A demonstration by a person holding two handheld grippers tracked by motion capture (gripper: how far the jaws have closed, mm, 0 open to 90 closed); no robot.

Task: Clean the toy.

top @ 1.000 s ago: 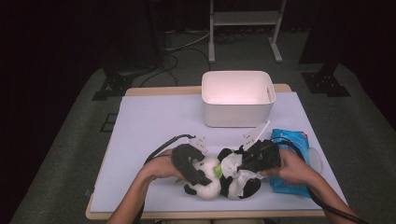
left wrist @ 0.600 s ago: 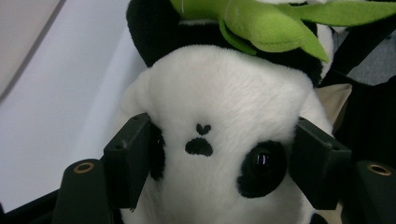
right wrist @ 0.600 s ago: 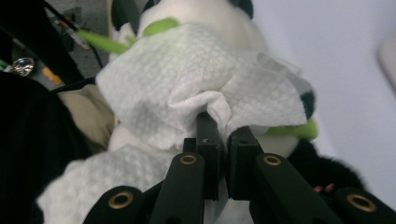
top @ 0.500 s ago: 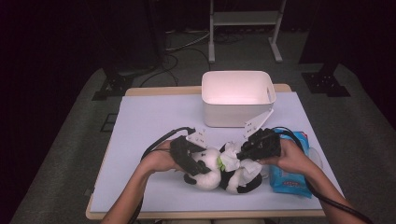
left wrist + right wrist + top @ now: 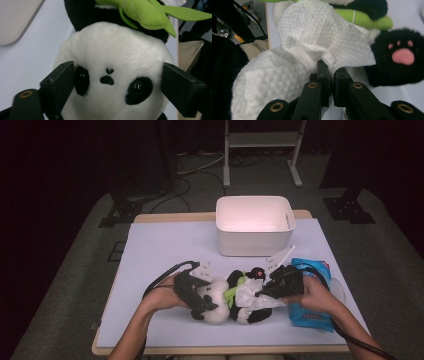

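Nearest to us, our two hands come in over the front edge of the table [image 5: 150, 245], each with a gripper, and the plush panda [image 5: 227, 297] lies on its back between them, near that edge. Our left gripper [image 5: 195, 292] stands with its jaws wide on either side of the panda's head [image 5: 112, 75]; they have just been opening, and the left gripper view leaves us unsure whether the pads press on the plush. Our right gripper [image 5: 331, 75] is pinched tight on a white wet wipe [image 5: 312, 37], which drapes over the panda's belly just beside a black paw with pink pads [image 5: 397, 60]. A green plush leaf [image 5: 147, 12] lies across the panda's chest. Just beside our right hand sits a blue pack of wipes [image 5: 312, 315]. Farther back, a white bin [image 5: 255, 227] stands on the table, well apart from the panda.
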